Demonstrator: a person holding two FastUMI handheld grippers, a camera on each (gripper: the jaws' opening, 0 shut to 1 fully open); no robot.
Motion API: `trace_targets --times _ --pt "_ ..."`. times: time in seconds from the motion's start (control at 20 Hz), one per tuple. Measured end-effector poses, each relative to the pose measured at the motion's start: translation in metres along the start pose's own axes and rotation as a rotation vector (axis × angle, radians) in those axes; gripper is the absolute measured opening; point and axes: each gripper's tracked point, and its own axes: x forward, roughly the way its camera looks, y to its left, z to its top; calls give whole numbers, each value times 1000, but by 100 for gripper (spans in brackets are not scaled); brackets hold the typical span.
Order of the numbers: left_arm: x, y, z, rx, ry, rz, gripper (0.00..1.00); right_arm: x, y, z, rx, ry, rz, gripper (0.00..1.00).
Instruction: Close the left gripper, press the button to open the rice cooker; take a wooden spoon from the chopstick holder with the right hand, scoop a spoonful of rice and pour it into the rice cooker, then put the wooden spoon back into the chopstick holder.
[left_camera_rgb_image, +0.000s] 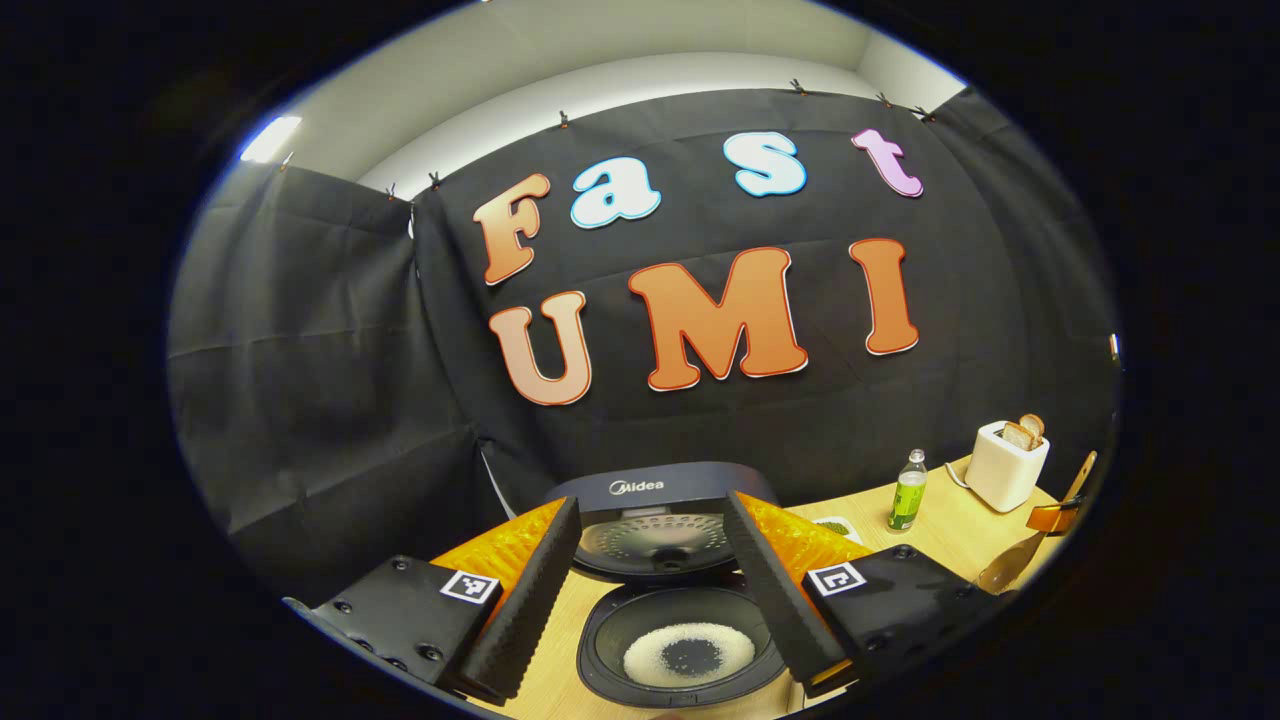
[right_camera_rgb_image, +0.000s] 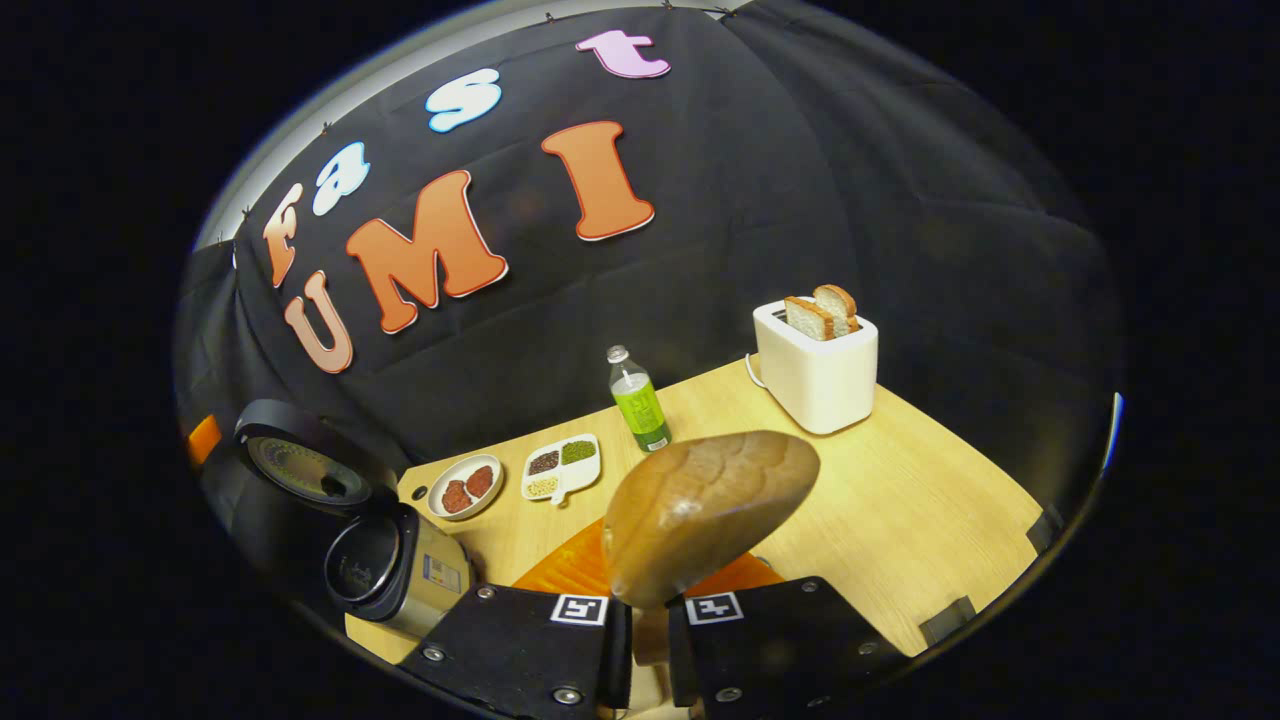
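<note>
The open lid of the rice cooker (left_camera_rgb_image: 665, 520) carries the brand word "Midea" along its upper rim in the left gripper view. Below it the dark inner pot holds a ring of white rice with a bare patch in the middle. The left gripper (left_camera_rgb_image: 665, 590) hangs above the pot with its jaws wide and nothing between them; the near rim of the cooker is cut off at the bottom.

In the right gripper view, the right gripper (right_camera_rgb_image: 648, 640) has its jaws narrow, clamped on the handle of the wooden spoon (right_camera_rgb_image: 710, 510), whose bowl rises over the table (right_camera_rgb_image: 900, 520); the handle's lower end is hidden.

Toward the table's far edge stand a green bottle (right_camera_rgb_image: 638, 402), label too small to read, and a white toaster (right_camera_rgb_image: 818, 365) with two bread slices.
</note>
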Motion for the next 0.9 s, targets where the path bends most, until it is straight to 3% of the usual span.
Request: trace_targets --times 0.05,0.1,0.15,0.2,0.25,0.35,0.4,0.45,0.5,0.65,0.7,0.9 --pt "1 6 -5 -6 7 1 87 -2 10 -4 -4 6 14 14" --pt "1 11 -8 -12 10 3 100 -5 18 -7 -15 10 31 14" --pt "3 16 -11 -18 16 6 88 -7 27 -11 -25 17 45 14" --pt "4 22 -16 -26 22 14 97 -9 36 -19 -36 28 58 8" --pt "5 28 -20 -37 29 20 100 -10 44 -25 -46 36 68 8" --pt "8 43 -28 -57 44 32 94 -12 55 -38 -70 51 70 13" --pt "9 45 -34 -64 56 26 100 -12 59 -47 -90 60 65 13" --pt "11 49 -40 -69 66 20 100 -11 59 -54 -119 57 38 12" --pt "13 54 -43 -71 71 14 94 -10 60 -61 -158 56 22 11" --pt "20 63 -53 -68 78 -8 94 -7 64 -89 -226 77 -23 10" --pt "21 68 -55 -65 75 -12 100 -5 62 -96 -242 78 -49 10" --pt "26 84 -65 -70 74 -20 100 5 55 -109 -322 33 -157 10"
